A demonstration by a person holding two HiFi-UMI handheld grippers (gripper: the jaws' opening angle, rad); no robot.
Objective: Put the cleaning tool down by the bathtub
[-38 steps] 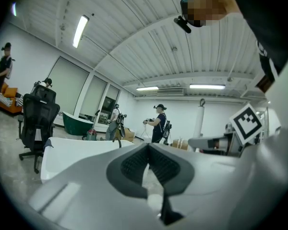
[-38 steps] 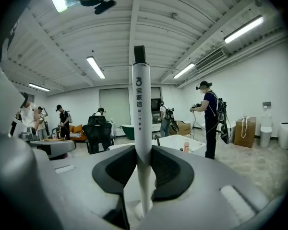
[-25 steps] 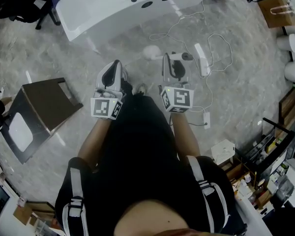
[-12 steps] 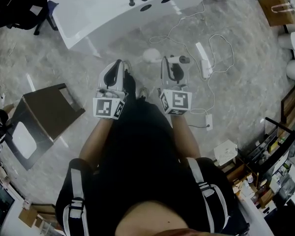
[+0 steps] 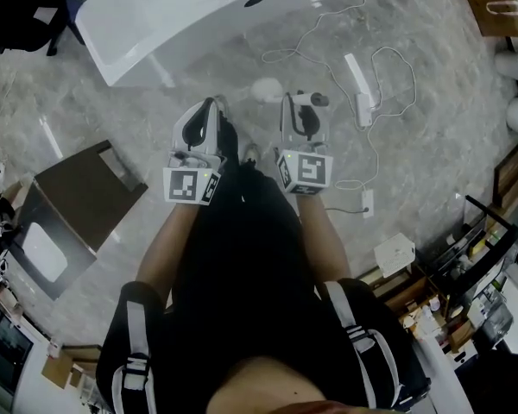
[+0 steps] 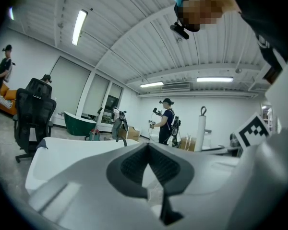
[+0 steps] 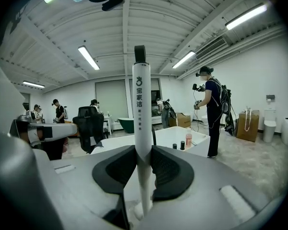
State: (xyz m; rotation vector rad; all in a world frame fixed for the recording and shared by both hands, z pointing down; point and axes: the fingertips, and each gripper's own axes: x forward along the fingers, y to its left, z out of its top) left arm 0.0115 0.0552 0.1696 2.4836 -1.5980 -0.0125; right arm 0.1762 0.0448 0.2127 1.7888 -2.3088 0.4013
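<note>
Two grippers out in front of me, over the grey floor. Right gripper: fingers pinching the white handle of the cleaning tool, which stands upright between the pads, near the white bathtub. Left gripper: fingers pressed together, nothing between them.

A white cable loops over the grey marbled floor at far right, around a white power strip. A dark brown piece of furniture stands at left. Near right, a small white box sits beside cluttered shelves. A brown paper bag stands far right, and a black office chair far left.
</note>
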